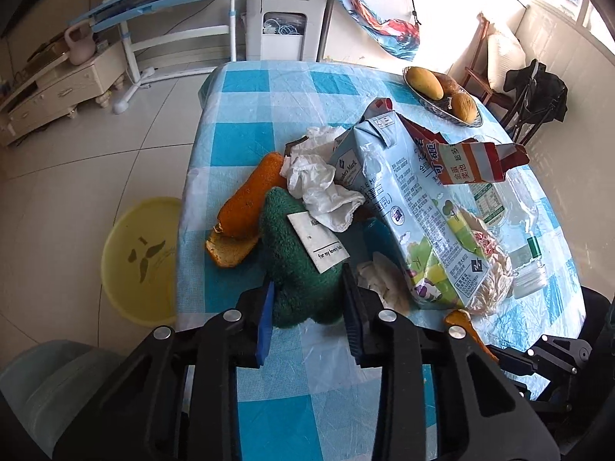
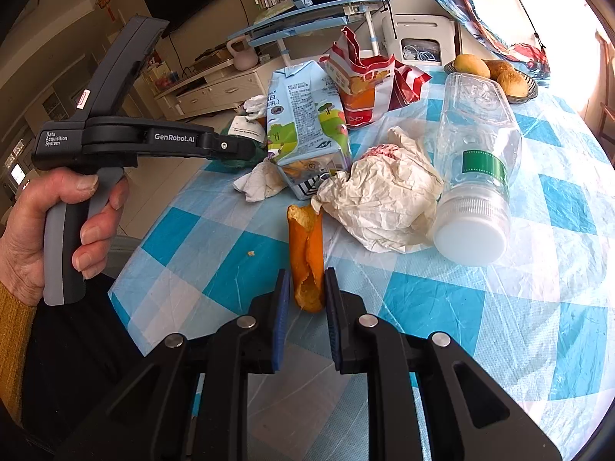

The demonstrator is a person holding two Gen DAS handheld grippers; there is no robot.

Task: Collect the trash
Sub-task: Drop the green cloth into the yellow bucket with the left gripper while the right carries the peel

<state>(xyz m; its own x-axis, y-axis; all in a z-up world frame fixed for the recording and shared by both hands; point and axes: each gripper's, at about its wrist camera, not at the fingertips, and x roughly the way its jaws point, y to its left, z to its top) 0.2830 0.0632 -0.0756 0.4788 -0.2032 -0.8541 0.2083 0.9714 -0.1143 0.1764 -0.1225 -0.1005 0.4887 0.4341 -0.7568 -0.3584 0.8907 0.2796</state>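
A trash pile lies on the blue-checked table (image 1: 246, 88). My left gripper (image 1: 307, 288) is shut on a green fuzzy cloth (image 1: 292, 230) with a white tag, at the near edge of the pile. Behind the cloth are orange peel (image 1: 250, 199), crumpled tissue (image 1: 319, 180), a blue milk carton (image 1: 407, 207) and a torn red snack bag (image 1: 472, 161). My right gripper (image 2: 306, 280) is shut on the near end of a long curl of orange peel (image 2: 305, 246) that rests on the cloth-covered table. A crumpled paper wrapper (image 2: 384, 199) and a clear plastic bottle (image 2: 476, 161) lie just beyond it.
A bowl (image 1: 471, 123) of fruit stands at the table's far right corner. A yellow basin (image 1: 142, 257) sits on the floor left of the table. A person's hand (image 2: 57, 223) holds the left gripper's handle. Desk, cabinet and white appliance stand beyond.
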